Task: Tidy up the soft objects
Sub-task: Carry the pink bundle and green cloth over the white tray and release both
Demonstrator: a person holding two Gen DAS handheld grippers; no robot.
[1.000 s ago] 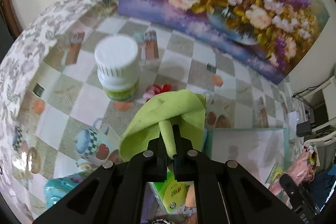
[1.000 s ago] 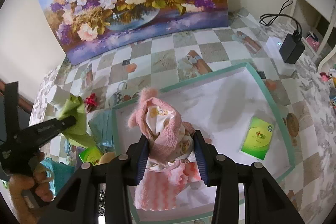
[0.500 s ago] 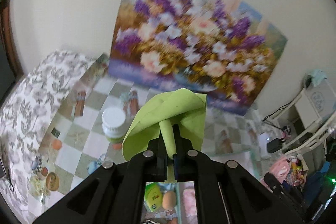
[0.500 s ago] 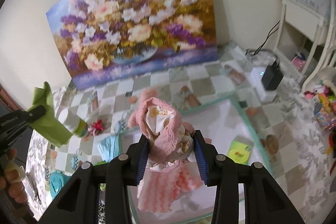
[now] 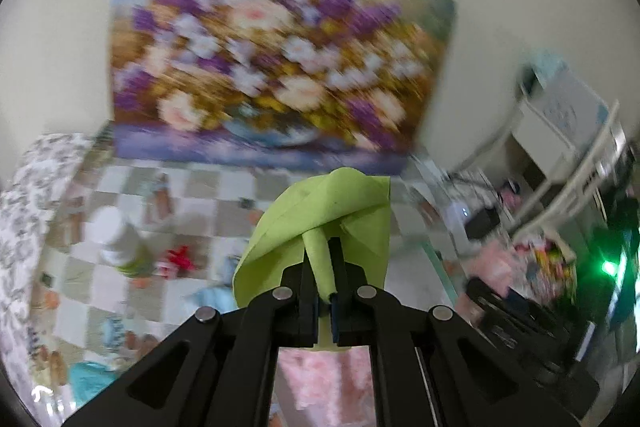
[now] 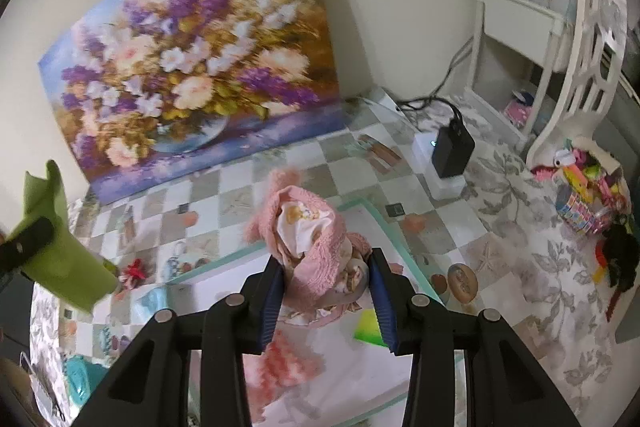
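A: What is seen in the left wrist view?

B: The left gripper [image 5: 325, 269] is closed narrowly on a green cloth [image 5: 320, 223], which is pinched at a rolled fold and fanned out above the fingers. It is held up in the air, above the checkered tabletop [image 5: 208, 203]. A white bottle [image 5: 116, 239] and a red bow [image 5: 176, 259] are seen blurred on the tabletop to the left, and a flower painting [image 5: 276, 67] is propped against the wall behind.

A: And in the right wrist view?

B: The right gripper [image 6: 326, 287] is spread fairly wide and is clamped on a pink doll [image 6: 312, 247], which is gripped at both sides between the blue pads [image 6: 272, 295]. The doll is held above a white tray [image 6: 360, 205] with a teal rim. A green packet [image 6: 370, 327] is partly seen in the tray, just by the right finger. The cloth is seen at the far left, held well apart from the doll. A black adapter [image 6: 452, 147] is stood on the tabletop to the right.
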